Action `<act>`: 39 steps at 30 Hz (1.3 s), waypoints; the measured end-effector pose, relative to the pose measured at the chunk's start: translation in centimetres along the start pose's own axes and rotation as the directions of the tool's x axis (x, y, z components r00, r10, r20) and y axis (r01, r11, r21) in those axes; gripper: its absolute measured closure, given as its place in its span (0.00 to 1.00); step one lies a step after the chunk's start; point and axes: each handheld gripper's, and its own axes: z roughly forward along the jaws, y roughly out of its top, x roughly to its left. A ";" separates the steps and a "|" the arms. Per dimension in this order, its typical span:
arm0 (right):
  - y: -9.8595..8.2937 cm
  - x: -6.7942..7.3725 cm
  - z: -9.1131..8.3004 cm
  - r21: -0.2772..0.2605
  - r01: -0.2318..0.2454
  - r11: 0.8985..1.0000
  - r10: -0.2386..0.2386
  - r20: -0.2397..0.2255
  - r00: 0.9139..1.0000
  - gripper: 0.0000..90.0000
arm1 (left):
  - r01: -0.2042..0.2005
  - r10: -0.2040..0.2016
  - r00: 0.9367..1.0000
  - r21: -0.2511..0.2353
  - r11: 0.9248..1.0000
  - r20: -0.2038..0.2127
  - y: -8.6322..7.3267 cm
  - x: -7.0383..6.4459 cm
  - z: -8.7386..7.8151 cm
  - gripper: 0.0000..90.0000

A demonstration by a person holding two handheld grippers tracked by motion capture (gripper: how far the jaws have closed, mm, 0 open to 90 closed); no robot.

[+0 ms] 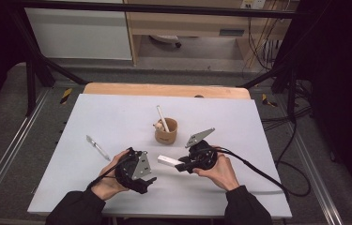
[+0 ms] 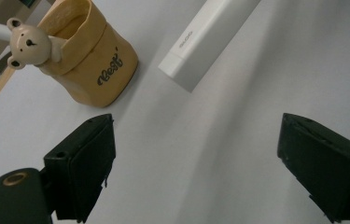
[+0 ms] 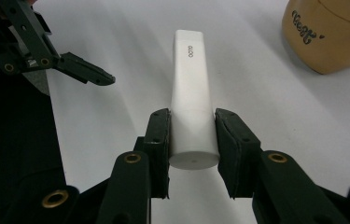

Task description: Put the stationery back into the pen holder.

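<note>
Between my two grippers, white tube (image 3: pixel 191 100) held by right gripper (image 3: pixel 192 154), jaws clamped on round end; long axis points toward left gripper (image 1: pixel 149 180), jaws wide apart, nothing inside. Tan cup (image 1: pixel 166 132) just behind tube.

Dark, near-black sleeves are worn on both forearms. The left hand-held gripper (image 1: pixel 151 179) is built of matte black parts and is topped by a grey three-cornered plate marked with small dark squares. The right hand-held gripper (image 3: pixel 192 140) is likewise black and carries a matching grey plate; a thick black cable is trailed from it. Brass-coloured rivets are set into the black linkage arms, and small screws are seen on the flat, blocky black jaw pads.
</note>
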 end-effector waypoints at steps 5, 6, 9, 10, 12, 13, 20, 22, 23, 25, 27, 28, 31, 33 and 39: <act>0.0 0.0 0.1 -0.003 0.000 1.000 0.000 -0.003 1.000 0.75 | -0.045 0.045 0.999 -0.001 0.999 -0.011 0.7 -0.5 0.5 0.14; 0.0 0.0 0.1 0.000 -0.001 1.000 0.001 -0.007 1.000 0.75 | -0.058 0.058 0.998 0.000 0.998 -0.015 0.8 -0.7 0.6 0.15; 0.0 0.0 0.3 0.006 -0.006 1.000 0.006 -0.007 1.000 0.75 | -0.091 0.091 0.996 0.003 0.996 -0.020 1.2 -1.0 1.0 0.16; 0.0 0.1 0.3 0.009 -0.007 1.000 0.007 -0.010 1.000 0.75 | -0.100 0.100 0.995 0.001 0.995 -0.025 1.3 -1.1 1.1 0.16; 0.0 0.1 0.3 0.010 -0.005 1.000 0.005 -0.012 1.000 0.75 | -0.121 0.121 0.992 -0.001 0.993 -0.030 1.5 -1.3 1.3 0.18; 0.0 0.1 0.4 0.012 -0.003 1.000 0.003 -0.013 1.000 0.75 | -0.134 0.134 0.990 -0.001 0.991 -0.035 1.6 -1.4 1.4 0.19; 0.3 0.4 0.6 0.025 -0.002 1.000 0.003 -0.021 1.000 0.75 | -0.209 0.208 0.975 -0.015 0.978 -0.074 2.0 -2.1 2.0 0.25; 0.4 0.4 0.7 0.032 -0.003 0.999 0.004 -0.021 1.000 0.75 | -0.241 0.239 0.967 -0.009 0.971 -0.084 2.1 -2.2 2.0 0.28; 0.4 0.4 0.8 0.032 -0.006 0.999 0.006 -0.023 1.000 0.75 | -0.256 0.254 0.963 -0.006 0.967 -0.088 2.1 -2.2 2.1 0.29; 0.4 0.4 0.8 0.034 -0.010 0.999 0.011 -0.029 1.000 0.75 | -0.286 0.285 0.953 0.000 0.958 -0.100 2.1 -2.4 2.2 0.32; 0.4 0.4 0.9 0.043 -0.009 0.999 0.011 -0.032 0.999 0.75 | -0.315 0.314 0.943 0.009 0.949 -0.111 2.1 -2.6 2.3 0.35; 0.3 0.5 1.0 0.043 -0.012 0.999 0.014 -0.032 0.999 0.75 | -0.324 0.323 0.940 0.009 0.946 -0.112 2.1 -2.7 2.4 0.36; 0.3 0.5 1.0 0.049 -0.010 0.999 0.011 -0.034 0.999 0.75 | -0.350 0.349 0.930 0.010 0.937 -0.120 2.2 -3.0 2.7 0.40; 0.3 0.6 0.9 0.048 -0.010 0.999 0.012 -0.039 0.999 0.75 | -0.372 0.371 0.920 0.015 0.928 -0.129 2.2 -3.1 2.8 0.43; 0.3 0.7 0.9 0.060 -0.010 0.998 0.013 -0.047 0.999 0.75 | -0.422 0.416 0.895 -0.001 0.907 -0.160 2.4 -3.7 3.1 0.51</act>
